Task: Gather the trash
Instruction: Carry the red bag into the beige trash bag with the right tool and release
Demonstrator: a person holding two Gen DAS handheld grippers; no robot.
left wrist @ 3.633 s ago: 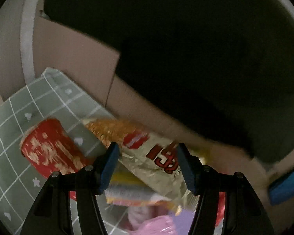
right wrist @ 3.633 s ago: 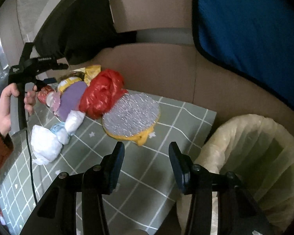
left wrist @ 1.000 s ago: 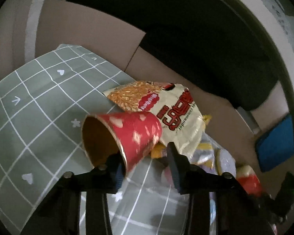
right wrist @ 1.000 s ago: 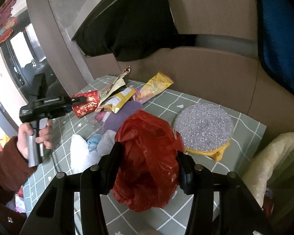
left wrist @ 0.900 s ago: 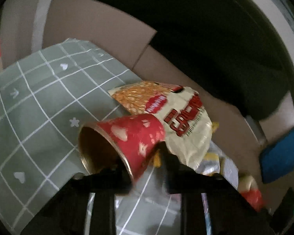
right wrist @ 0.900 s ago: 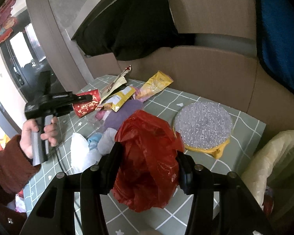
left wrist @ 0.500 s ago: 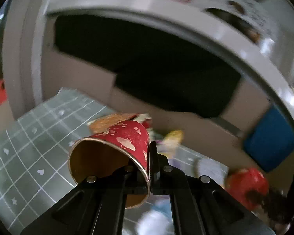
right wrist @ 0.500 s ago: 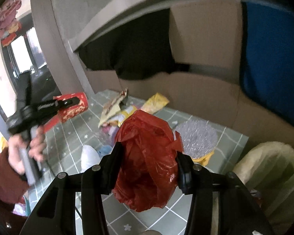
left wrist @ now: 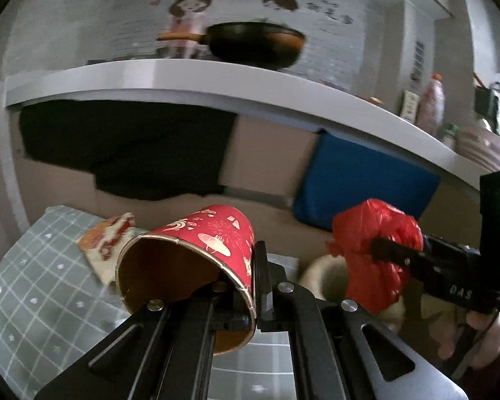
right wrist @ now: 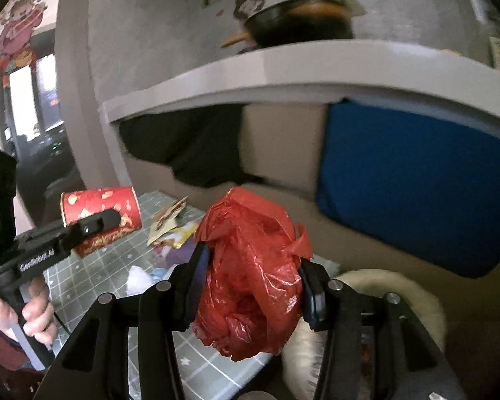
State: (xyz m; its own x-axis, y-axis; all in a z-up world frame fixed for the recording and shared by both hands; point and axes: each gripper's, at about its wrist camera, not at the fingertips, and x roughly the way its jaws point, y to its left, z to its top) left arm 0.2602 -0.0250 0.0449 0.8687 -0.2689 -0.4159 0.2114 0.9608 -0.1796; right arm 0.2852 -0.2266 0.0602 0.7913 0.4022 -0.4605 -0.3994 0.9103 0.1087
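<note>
My left gripper (left wrist: 250, 286) is shut on the rim of a red paper cup (left wrist: 196, 250) and holds it on its side, lifted above the green grid mat (left wrist: 33, 300). The cup also shows in the right wrist view (right wrist: 100, 210). My right gripper (right wrist: 253, 283) is shut on a crumpled red plastic bag (right wrist: 250, 266), held up near the white-lined trash bin (right wrist: 393, 286). The bag (left wrist: 376, 250) and the bin (left wrist: 326, 273) also show in the left wrist view.
Snack wrappers (right wrist: 170, 223) and white crumpled paper (right wrist: 136, 276) lie on the mat. A snack packet (left wrist: 106, 243) lies at the mat's far edge. A brown wall with a blue cushion (right wrist: 410, 183) and a black cloth (left wrist: 126, 153) stands behind, under a white counter (left wrist: 216, 83).
Both grippers have risen and tilted up, so the counter and the pan on it are in view. The cup and the red bag have moved closer to the bin.
</note>
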